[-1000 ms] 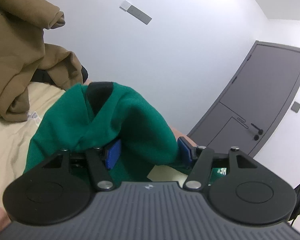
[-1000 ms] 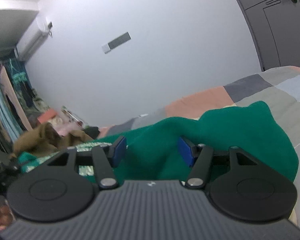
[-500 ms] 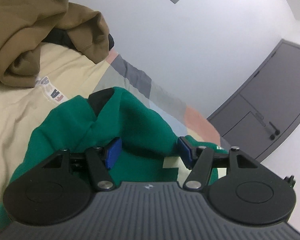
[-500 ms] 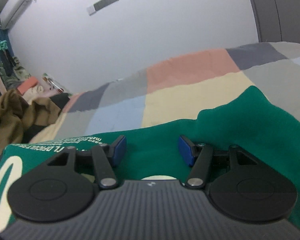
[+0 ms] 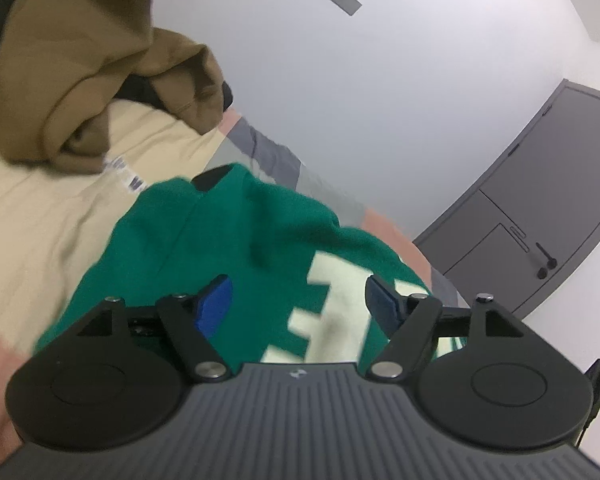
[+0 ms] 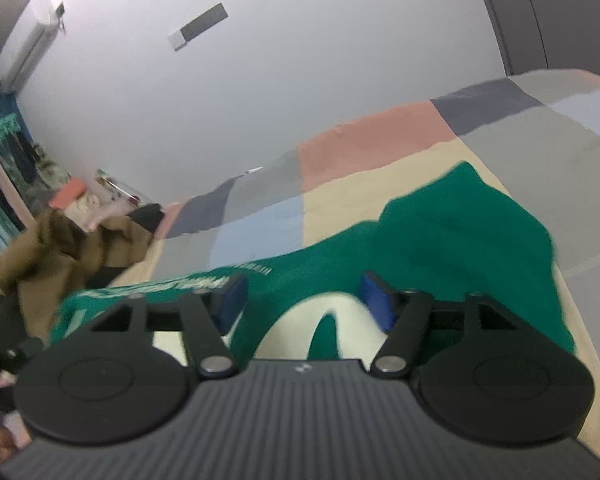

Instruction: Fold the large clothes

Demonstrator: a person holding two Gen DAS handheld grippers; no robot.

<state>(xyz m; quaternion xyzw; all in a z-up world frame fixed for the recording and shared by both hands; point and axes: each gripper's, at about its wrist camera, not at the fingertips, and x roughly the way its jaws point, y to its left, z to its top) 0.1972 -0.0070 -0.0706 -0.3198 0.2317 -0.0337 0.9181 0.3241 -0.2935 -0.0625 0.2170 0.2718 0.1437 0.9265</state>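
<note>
Green sweater (image 5: 228, 240) lies beneath both grippers' spread jaws, ungripped.

A home bedroom is shown. A bed (image 6: 380, 152) covered in a patchwork quilt of pink, grey, blue and cream squares is seen against a plain white wall. A grey door (image 5: 540, 216) with a dark handle is set in that wall. An air conditioner (image 6: 28, 40) is mounted high up, and hanging clothes (image 6: 0, 184) are crowded at the far side, with a brown garment (image 5: 80, 64) heaped on the bed.
</note>
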